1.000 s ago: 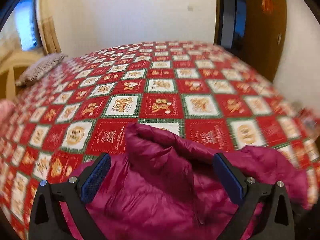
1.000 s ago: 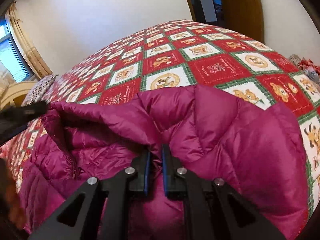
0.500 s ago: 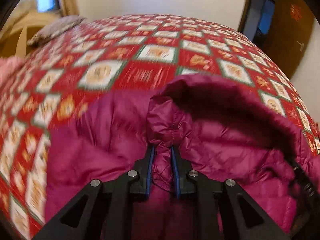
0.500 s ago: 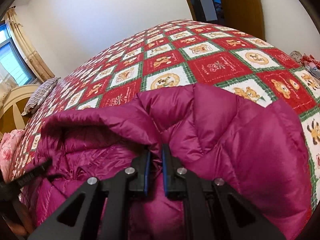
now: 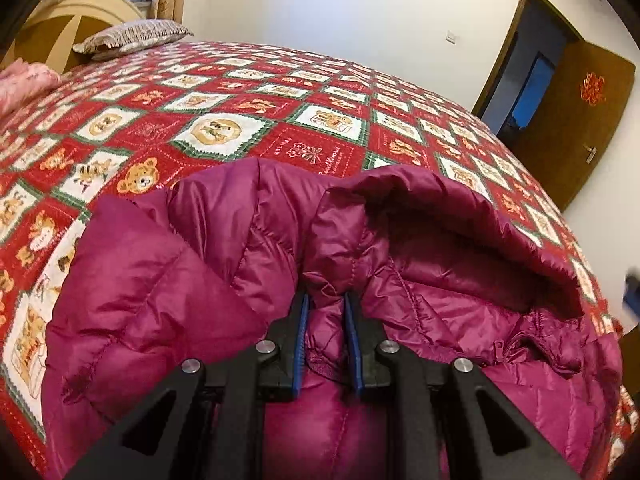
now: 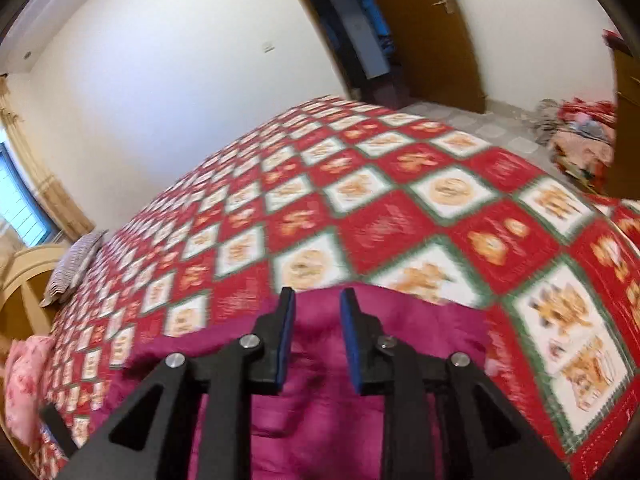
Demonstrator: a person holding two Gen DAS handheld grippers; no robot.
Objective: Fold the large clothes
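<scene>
A magenta quilted down jacket (image 5: 168, 280) lies on a red patchwork bedspread (image 5: 224, 92). The left gripper (image 5: 325, 312) pinches its collar fabric; the right gripper (image 6: 315, 312) hovers part-open, holding nothing. Folding seems barely begun; next, the right likely needs a fresh grip.

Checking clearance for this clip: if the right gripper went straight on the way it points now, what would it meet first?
Most likely the magenta down jacket, visible between and just beyond the right gripper's parted fingers, then the patchwork bedspread behind it. The frame is blurred, so the gap between the fingertips and the fabric is unclear.
</scene>
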